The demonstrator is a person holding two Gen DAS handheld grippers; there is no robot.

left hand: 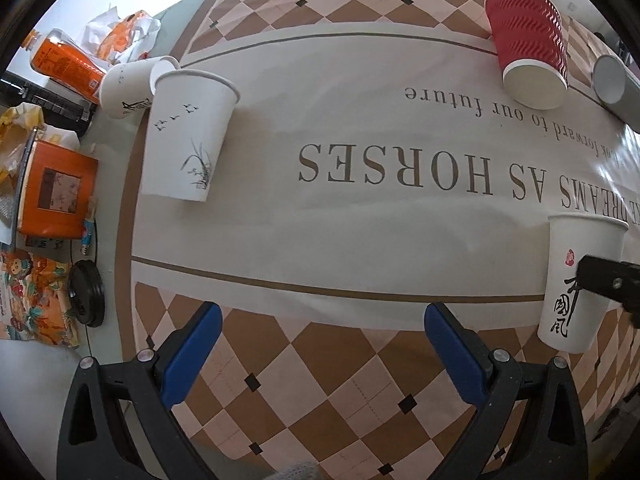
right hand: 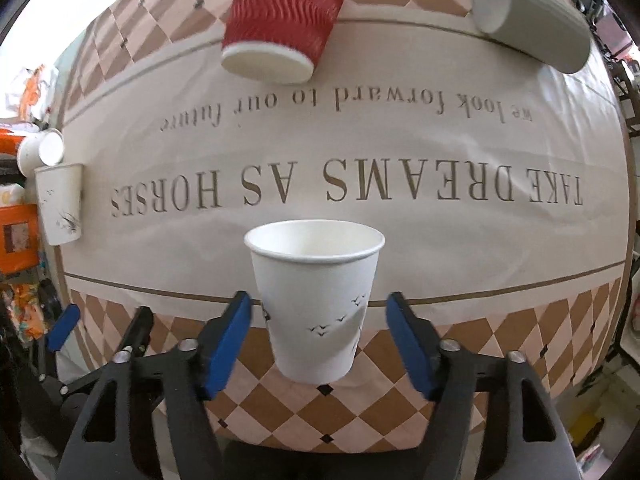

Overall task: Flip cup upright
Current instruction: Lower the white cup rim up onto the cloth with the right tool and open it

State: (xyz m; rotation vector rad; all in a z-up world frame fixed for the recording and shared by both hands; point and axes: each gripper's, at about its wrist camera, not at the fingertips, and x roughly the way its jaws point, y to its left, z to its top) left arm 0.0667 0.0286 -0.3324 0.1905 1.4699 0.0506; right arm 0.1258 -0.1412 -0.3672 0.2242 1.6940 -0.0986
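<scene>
It looks like a lived-in home or casual room set up for cup-handling practice. The worktop [left hand: 360, 216] wears a glossy cloth with a checked border and printed mottoes, a domestic sort of cover. Left of the worktop lies everyday clutter: an orange drink bottle [left hand: 66, 65], crumpled snack wrappers [left hand: 120, 34], an orange box [left hand: 56, 196] and a black cup lid [left hand: 86, 292]. Several paper cups [right hand: 280, 16] stand on the cloth.

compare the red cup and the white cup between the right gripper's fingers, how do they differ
The red cup has a rippled red wall; the white cup is smooth with small printed birds. The red cup stands mouth-down on the tablecloth; the white cup stands upright, mouth open. The red one sits farther away. Both are paper cups, neither gripped.
</scene>
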